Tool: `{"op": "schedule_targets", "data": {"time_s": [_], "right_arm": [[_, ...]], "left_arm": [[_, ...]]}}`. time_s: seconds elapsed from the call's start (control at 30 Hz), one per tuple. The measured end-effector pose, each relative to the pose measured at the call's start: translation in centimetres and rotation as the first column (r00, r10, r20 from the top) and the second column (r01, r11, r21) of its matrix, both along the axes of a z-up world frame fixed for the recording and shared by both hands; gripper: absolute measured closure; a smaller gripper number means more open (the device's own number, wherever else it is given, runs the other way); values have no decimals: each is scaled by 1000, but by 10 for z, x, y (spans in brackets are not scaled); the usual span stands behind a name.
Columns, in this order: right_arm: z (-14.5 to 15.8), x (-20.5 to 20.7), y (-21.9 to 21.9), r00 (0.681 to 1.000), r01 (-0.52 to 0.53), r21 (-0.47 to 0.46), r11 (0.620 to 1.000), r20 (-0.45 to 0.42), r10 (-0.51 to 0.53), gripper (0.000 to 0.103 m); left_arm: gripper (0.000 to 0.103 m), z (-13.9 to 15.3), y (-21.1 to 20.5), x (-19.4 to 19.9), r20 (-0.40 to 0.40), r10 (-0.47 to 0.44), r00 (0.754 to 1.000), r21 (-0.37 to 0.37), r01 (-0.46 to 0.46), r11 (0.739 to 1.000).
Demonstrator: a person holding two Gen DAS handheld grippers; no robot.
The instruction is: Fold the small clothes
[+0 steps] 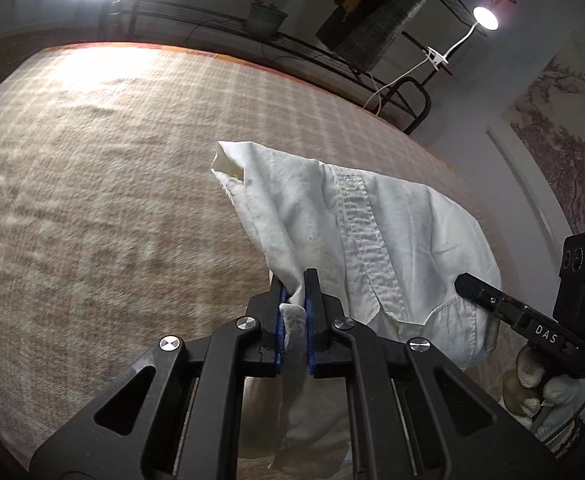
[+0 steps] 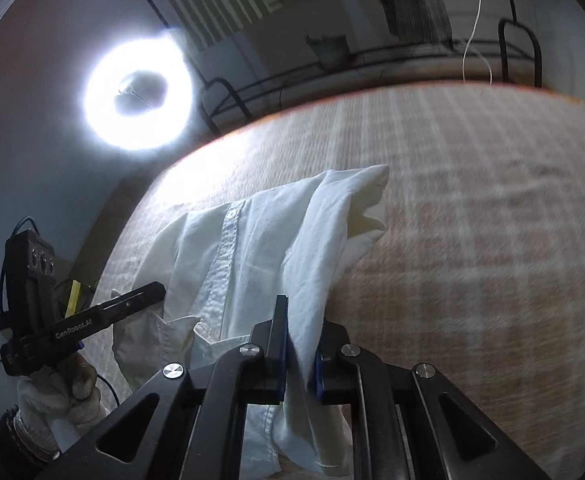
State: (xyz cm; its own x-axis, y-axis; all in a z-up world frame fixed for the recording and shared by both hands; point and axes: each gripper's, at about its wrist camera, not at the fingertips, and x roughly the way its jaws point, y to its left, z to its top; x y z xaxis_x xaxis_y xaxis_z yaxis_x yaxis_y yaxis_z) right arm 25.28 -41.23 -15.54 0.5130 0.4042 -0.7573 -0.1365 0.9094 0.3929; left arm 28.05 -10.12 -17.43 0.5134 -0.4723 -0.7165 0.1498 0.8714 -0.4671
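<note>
A small white buttoned shirt [image 1: 372, 240] hangs lifted above the plaid bed cover [image 1: 112, 200], stretched between both grippers. My left gripper [image 1: 295, 280] is shut on one bunched edge of the shirt. My right gripper [image 2: 301, 320] is shut on the opposite edge of the shirt [image 2: 244, 264]. The button placket faces the cameras, and a sleeve end sticks out at the far side. The right gripper also shows in the left wrist view [image 1: 464, 280], touching the shirt's right side. The left gripper shows in the right wrist view [image 2: 160, 290] at the shirt's left side.
The beige plaid cover [image 2: 472, 240] spreads over the bed with a dark metal rail [image 1: 292, 46] at its far edge. A ring light [image 2: 138, 92] and a clip lamp [image 1: 485, 18] shine nearby. A wall is on the right [image 1: 512, 168].
</note>
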Motion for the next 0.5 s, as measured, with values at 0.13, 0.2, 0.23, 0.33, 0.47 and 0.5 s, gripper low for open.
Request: {"op": "schedule_targets", "data": {"time_s": [0.13, 0.2, 0.23, 0.33, 0.47, 0.5], "right_arm": [[20, -3, -20, 999, -6, -44, 999, 48, 8, 96], [26, 0, -34, 998, 3, -48, 999, 68, 0, 96], [30, 1, -46, 997, 12, -55, 998, 79, -8, 96], [34, 4, -76, 994, 42, -64, 997, 99, -36, 96], [39, 11, -125, 990, 91, -97, 991, 117, -79, 96], [41, 16, -136, 989, 102, -114, 988, 121, -88, 96]], "left_arm": [[97, 14, -26, 14, 43, -51, 998, 7, 51, 999], [97, 19, -44, 24, 56, -76, 996, 3, 76, 997], [97, 22, -55, 31, 63, -92, 994, 1, 92, 996], [97, 26, -94, 52, 76, -132, 988, -2, 132, 991], [97, 30, -161, 83, 101, -199, 975, 4, 199, 980], [98, 32, -181, 91, 115, -219, 969, 15, 219, 976]]}}
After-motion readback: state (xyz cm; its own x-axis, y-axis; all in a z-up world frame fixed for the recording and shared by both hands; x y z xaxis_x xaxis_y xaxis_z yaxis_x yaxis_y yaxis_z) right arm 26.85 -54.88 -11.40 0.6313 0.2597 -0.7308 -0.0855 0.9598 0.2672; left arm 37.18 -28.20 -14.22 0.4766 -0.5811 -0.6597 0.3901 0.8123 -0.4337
